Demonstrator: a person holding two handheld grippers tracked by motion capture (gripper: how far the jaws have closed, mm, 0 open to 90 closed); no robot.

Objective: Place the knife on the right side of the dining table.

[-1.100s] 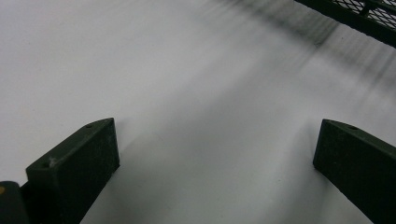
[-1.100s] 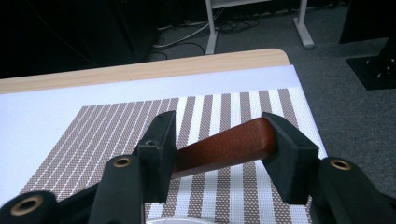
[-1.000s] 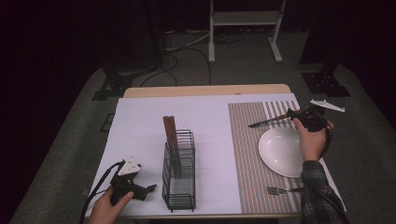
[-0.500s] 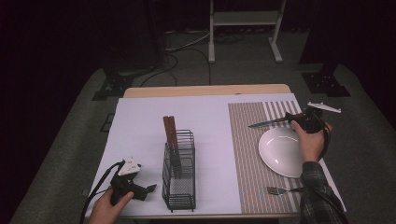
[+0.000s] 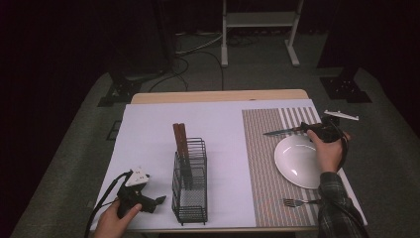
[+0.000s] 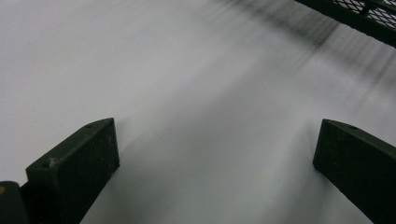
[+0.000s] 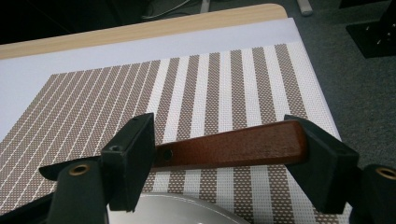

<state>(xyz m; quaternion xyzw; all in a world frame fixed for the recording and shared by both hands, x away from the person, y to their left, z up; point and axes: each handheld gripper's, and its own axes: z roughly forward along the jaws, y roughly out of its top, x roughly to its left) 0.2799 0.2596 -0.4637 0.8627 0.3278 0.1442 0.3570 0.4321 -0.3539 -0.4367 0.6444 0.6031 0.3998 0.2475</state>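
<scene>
A knife with a brown wooden handle lies across the striped placemat, just beyond the white plate. My right gripper stands over the handle. Its jaws have just been opening, and the handle lies in the gap between them without being pressed. My left gripper rests low on the white table cover at the front left. It is open, with nothing between its fingers.
A black wire rack stands mid-table with brown-handled utensils upright in it; its base edge is just ahead of my left gripper. A fork lies on the placemat in front of the plate.
My right gripper and the knife have shifted slightly down and left toward the mat behind the plate. The left hand has stayed still.
</scene>
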